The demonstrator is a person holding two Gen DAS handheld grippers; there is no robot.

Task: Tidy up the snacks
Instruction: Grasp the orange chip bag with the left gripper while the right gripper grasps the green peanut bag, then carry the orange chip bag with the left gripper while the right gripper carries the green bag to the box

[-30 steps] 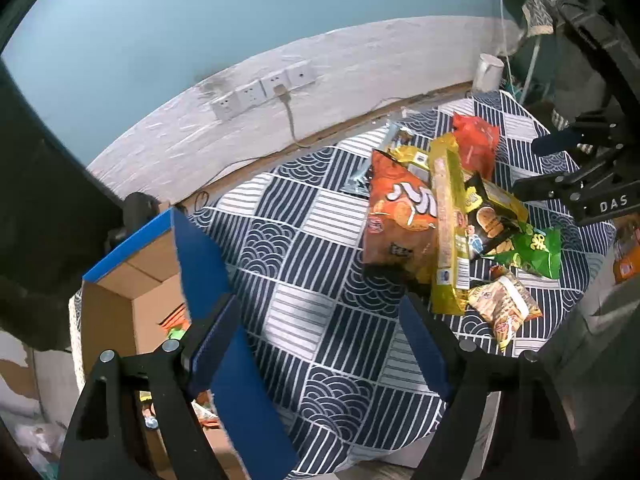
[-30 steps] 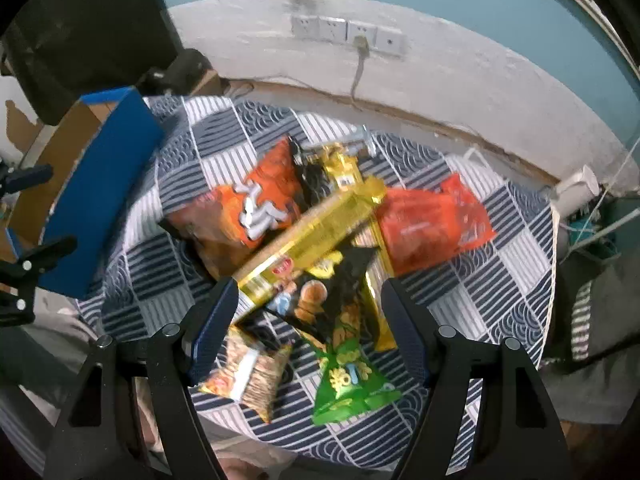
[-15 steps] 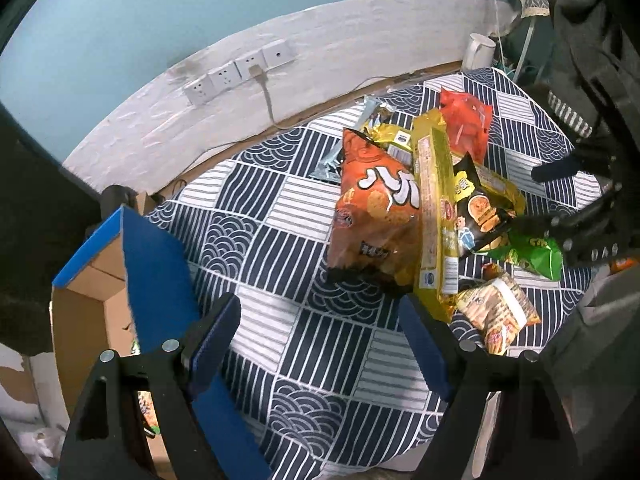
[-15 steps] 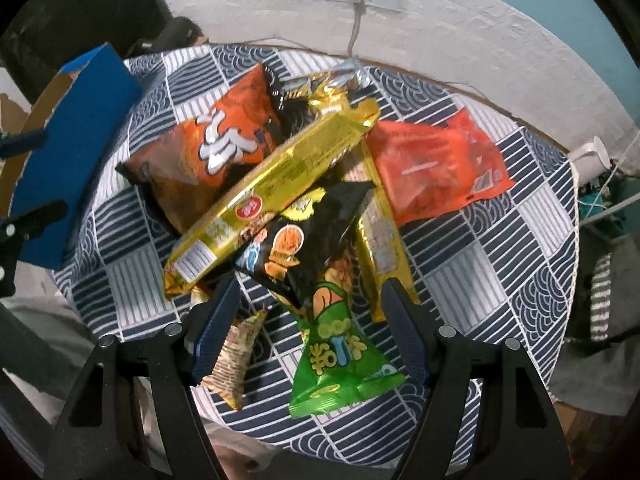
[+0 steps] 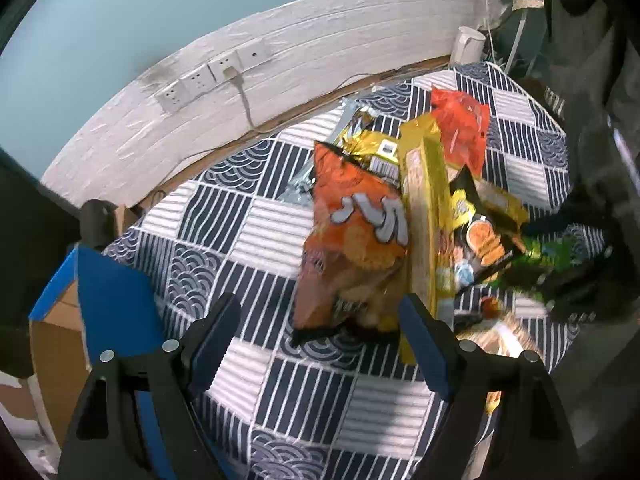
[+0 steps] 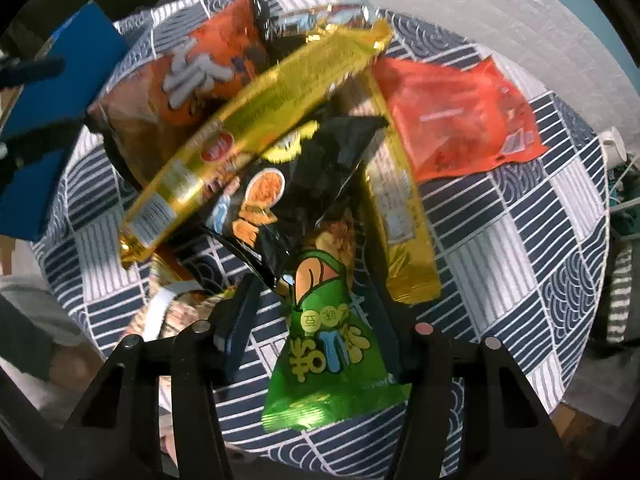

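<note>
— Blue-and-white checked cloth [image 6: 520,216] covers the table. What is nearest?
— Right gripper [image 6: 316,304], its jaws just closing around the green bag [image 6: 332,356], not squeezing yet.
— And the left gripper [image 5: 316,332]?
— Wide apart, holding nothing, near the orange bag [image 5: 352,232].
— Farther off?
— Long gold pack [image 6: 256,128], black bag [image 6: 296,184], red bag [image 6: 456,120]. A blue box [image 5: 108,304] stands at the far left.

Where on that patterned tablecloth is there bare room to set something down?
Bare cloth lies between the blue-edged cardboard box and the orange crisp bag, and on the blue-and-white checked tablecloth beyond the red packet. The middle is crowded: the long gold packet overlaps other bags.
</note>
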